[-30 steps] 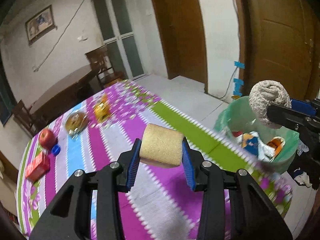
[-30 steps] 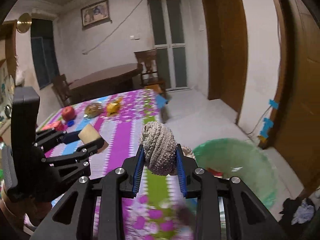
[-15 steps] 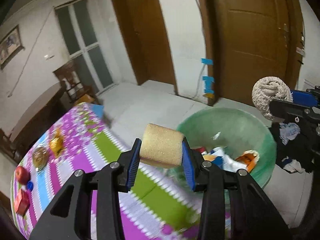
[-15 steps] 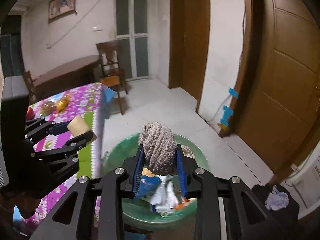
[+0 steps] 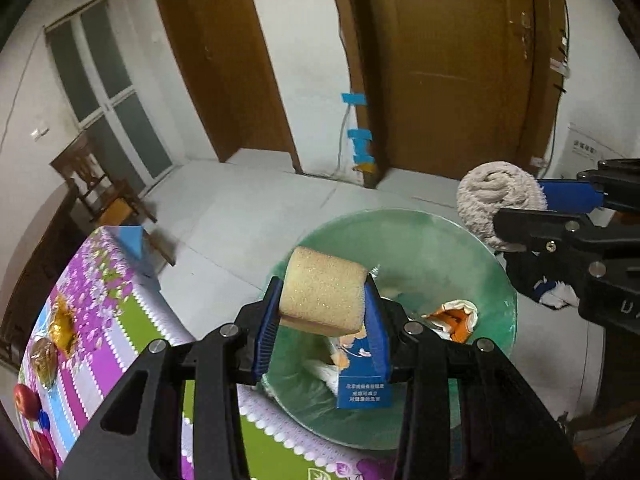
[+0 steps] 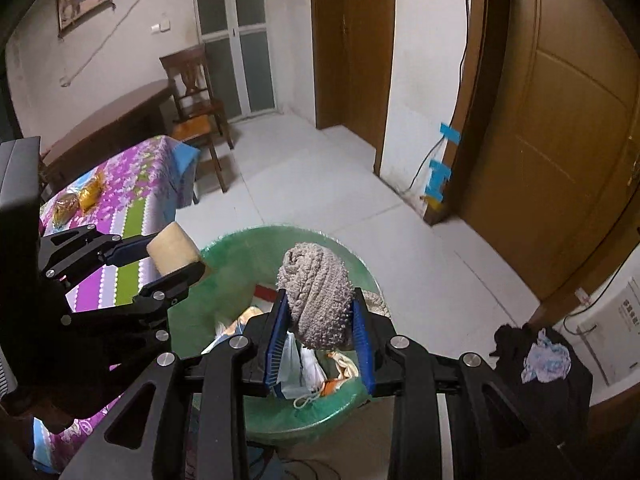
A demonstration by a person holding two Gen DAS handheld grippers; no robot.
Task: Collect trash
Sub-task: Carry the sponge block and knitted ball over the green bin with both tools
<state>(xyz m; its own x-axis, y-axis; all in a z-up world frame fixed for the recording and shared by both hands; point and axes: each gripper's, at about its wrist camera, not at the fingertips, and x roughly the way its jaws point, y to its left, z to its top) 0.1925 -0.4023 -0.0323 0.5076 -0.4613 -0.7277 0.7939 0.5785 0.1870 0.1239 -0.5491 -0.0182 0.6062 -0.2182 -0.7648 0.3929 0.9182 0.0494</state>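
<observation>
The left gripper (image 5: 324, 314) clamps a sponge (image 5: 322, 298) between its blue pads: a pale yellow block with a coarse, pitted surface and rounded upper edges, its sides pressed in slightly where the pads bite. It hangs in the air over the near part of the bin (image 5: 460, 248), tilted a little.

The right gripper (image 6: 318, 334) is closed on a cloth (image 6: 316, 300), a grey-beige knitted piece rolled into a fat bundle with ribbed, braided rows and small nubs. The bundle bulges well above the pads and also hangs over the bin's mouth. In the left view the same cloth (image 5: 498, 204) shows as a whitish coil above the bin's far rim.

The bin is round, lined with a translucent green bag, and stands on the pale tiled floor just beside the table (image 5: 112, 320). Inside lie a blue carton (image 5: 362, 390) with white print, an orange scrap (image 5: 454, 320) and some white paper or plastic.

The table wears a purple, green and white flowered cloth cover; on it sit wrapped snacks (image 5: 60, 326) and an apple (image 5: 26, 402).
</observation>
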